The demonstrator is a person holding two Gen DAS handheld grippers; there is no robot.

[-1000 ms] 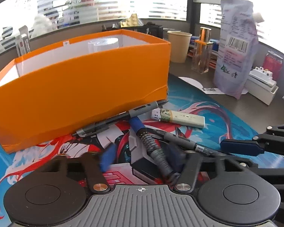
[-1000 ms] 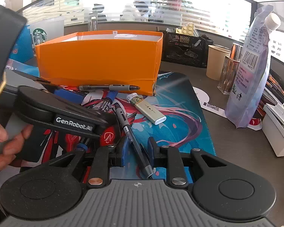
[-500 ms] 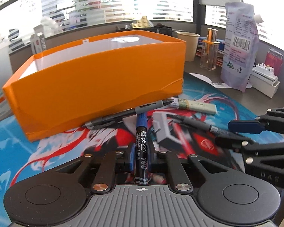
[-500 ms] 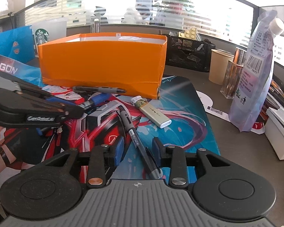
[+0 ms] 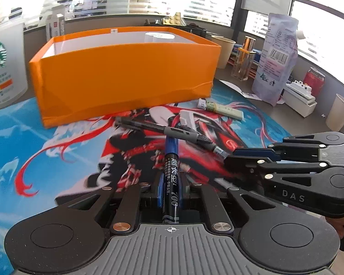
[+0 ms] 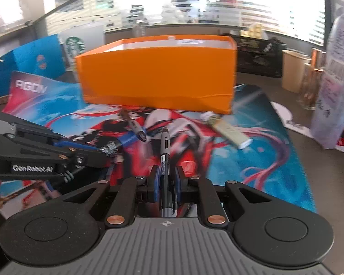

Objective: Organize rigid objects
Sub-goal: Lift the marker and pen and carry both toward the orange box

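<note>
My left gripper is shut on a blue-capped black marker, lifted over the printed mat. My right gripper is shut on a dark grey pen that points toward the orange box. The orange box stands open at the back of the mat. Another grey pen lies across the marker's tip; it shows in the right view too. A cream lighter-like stick lies on the mat near the box's right corner, also seen in the right view.
A Starbucks cup stands left of the box. A purple pouch, paper cups, a glass holder, a red can and a white block crowd the right side. Each gripper shows in the other's view.
Both grippers have risen and pulled back from the box, each carrying its pen. The right gripper has closed on the grey pen. The loose grey pen now lies across the marker's tip.
</note>
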